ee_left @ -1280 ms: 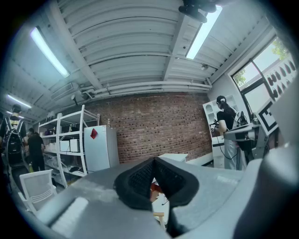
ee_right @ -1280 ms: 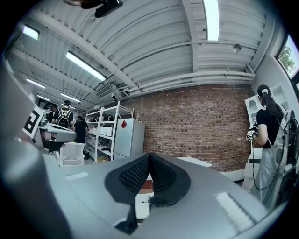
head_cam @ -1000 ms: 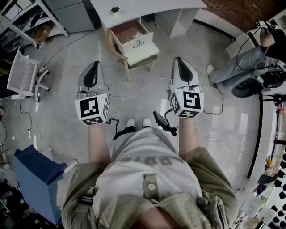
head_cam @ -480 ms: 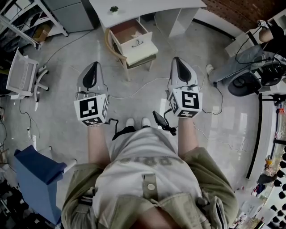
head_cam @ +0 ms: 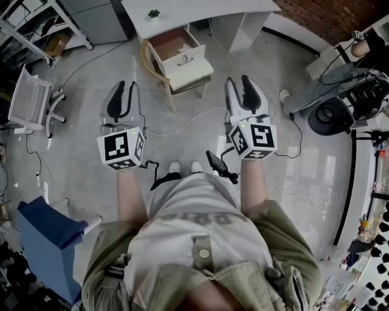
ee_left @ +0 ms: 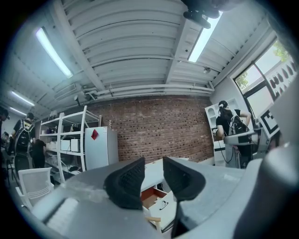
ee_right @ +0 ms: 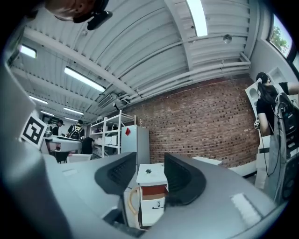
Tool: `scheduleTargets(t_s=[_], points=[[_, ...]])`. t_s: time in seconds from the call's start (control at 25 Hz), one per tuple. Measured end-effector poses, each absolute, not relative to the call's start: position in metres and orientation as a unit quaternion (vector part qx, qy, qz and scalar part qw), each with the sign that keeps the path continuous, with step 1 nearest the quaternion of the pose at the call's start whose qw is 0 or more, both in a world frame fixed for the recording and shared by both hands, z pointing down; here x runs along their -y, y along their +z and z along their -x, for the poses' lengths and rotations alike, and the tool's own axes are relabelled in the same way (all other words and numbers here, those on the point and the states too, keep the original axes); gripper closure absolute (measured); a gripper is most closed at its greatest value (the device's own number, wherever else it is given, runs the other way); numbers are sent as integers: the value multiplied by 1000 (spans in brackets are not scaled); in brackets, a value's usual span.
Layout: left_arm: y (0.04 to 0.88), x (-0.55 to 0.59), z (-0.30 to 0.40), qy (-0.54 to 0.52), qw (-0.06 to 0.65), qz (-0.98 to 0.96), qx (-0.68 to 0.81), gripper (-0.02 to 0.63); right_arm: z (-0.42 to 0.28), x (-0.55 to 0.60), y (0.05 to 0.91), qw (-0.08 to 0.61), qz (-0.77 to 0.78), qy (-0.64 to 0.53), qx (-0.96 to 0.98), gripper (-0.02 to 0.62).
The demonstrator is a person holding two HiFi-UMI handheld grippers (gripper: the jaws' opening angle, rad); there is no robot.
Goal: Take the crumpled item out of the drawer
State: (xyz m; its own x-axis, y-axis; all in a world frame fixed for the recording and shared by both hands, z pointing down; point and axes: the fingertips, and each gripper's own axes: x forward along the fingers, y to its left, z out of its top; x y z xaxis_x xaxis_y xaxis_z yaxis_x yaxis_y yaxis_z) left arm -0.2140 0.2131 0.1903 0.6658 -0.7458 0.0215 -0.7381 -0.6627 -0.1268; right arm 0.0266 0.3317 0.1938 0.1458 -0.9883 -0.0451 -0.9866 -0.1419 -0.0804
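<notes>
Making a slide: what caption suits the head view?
The left gripper and right gripper, jaws just opened on nothing, face the open drawer across the floor.

The drawer [head_cam: 177, 44] is pulled open from the white desk [head_cam: 200, 15], well ahead of the left gripper [head_cam: 126, 86] and right gripper [head_cam: 238, 82], roughly between them. It's brown inside and white-fronted, but the contents can't be made out.

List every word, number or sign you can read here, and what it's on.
Readable words or numbers: none.
Shirt: print across the front, too blurred to read.
Marker cubes: black-and-white square patterns, no letters.
White cabinet: red diamond sign, no text legible.
</notes>
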Motion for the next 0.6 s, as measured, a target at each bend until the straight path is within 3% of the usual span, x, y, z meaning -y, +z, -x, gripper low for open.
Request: scheduleTargets(t_s=[0.12, 0.2, 0.4, 0.6], points=[[190, -214, 206, -33, 52, 912, -406, 399, -31, -332, 192, 49, 747, -6, -663, 333], [189, -215, 198, -32, 51, 911, -407, 377, -37, -331, 192, 49, 743, -2, -667, 301], [191, -216, 181, -31, 51, 911, -409, 308, -52, -328, 193, 52, 737, 0, -673, 278], [193, -213, 169, -31, 48, 908, -416, 291, -69, -323, 198, 47, 733, -5, -679, 278]])
